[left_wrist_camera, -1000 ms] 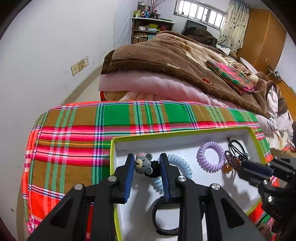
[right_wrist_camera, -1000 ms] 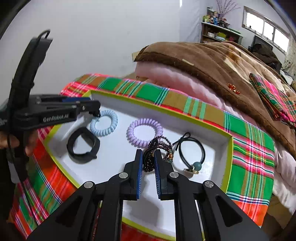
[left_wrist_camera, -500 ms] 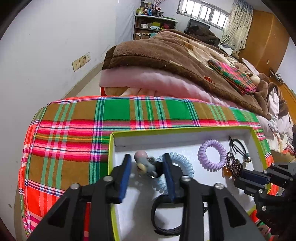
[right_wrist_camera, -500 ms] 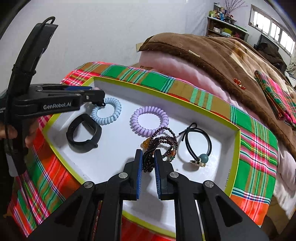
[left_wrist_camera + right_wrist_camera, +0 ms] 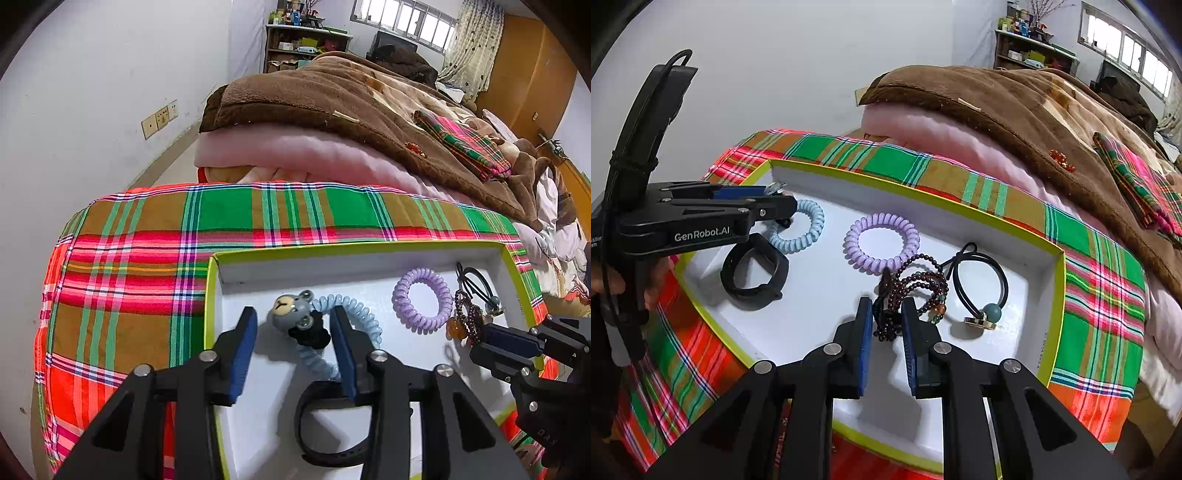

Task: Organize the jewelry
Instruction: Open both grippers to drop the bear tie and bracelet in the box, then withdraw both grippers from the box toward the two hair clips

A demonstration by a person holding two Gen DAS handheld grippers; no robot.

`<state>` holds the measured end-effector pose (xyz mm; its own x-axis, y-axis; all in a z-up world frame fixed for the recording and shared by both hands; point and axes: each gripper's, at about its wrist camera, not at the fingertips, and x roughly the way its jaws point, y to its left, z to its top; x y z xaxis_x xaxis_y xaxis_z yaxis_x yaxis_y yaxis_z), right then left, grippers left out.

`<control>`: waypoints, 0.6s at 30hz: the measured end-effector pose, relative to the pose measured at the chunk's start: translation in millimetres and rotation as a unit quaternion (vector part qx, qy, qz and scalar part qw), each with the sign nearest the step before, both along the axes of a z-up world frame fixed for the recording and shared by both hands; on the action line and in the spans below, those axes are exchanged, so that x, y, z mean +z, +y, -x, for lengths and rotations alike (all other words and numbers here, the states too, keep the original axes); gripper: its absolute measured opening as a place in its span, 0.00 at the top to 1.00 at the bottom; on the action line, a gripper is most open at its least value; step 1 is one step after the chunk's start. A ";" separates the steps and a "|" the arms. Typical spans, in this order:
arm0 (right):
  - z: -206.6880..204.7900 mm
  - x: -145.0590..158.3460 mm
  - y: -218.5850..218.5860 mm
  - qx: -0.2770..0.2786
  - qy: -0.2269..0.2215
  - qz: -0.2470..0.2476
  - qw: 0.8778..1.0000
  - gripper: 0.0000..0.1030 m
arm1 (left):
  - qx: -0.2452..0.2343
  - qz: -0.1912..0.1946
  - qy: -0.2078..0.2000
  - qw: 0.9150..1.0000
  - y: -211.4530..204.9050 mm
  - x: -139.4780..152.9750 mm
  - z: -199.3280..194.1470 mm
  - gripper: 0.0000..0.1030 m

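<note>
Since 1 second ago: left hand-held gripper widened, bear hair tie dropped from its pads onto tray; right hand-held gripper begun parting around bead bracelet.

Left jaws: opening, roughly half wide, pads clear of bear hair tie between them. Bear face up, head toward far-left tray corner, black tuft trailing toward camera across blue coil tie. Judged a deliberate release inside the tray.

Right jaws: narrow, opening, dark bead loops between the pads, contact doubtful. Bracelet's long axis along the fingers, bunched end nearest camera, resting on tray floor beside purple coil tie and black elastic tie.

Black band: flat, near the left side of the tray.

Tray on plaid cloth at the end of the bed, no worktop seen.
</note>
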<state>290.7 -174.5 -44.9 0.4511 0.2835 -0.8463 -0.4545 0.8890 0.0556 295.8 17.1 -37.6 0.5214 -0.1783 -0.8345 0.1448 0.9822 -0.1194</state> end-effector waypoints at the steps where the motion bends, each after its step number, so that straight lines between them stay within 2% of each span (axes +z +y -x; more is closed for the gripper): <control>1: 0.4 0.7 -0.2 -0.001 -0.001 -0.002 1.000 0.82 | 0.000 0.000 -0.001 1.000 -0.2 0.4 0.3 0.53; 5: 2.5 5.8 -1.7 -0.007 -0.006 -0.012 1.000 0.79 | 0.008 0.005 -0.003 1.000 1.6 2.0 3.1 0.51; 8: 4.8 9.0 -1.7 -0.009 -0.009 -0.016 1.000 0.70 | 0.006 0.001 -0.003 1.000 0.7 3.7 6.5 0.50; 18: 18.8 24.5 -6.5 -0.021 -0.026 -0.034 0.999 0.70 | 0.000 0.010 -0.019 1.000 -2.3 21.9 24.9 0.46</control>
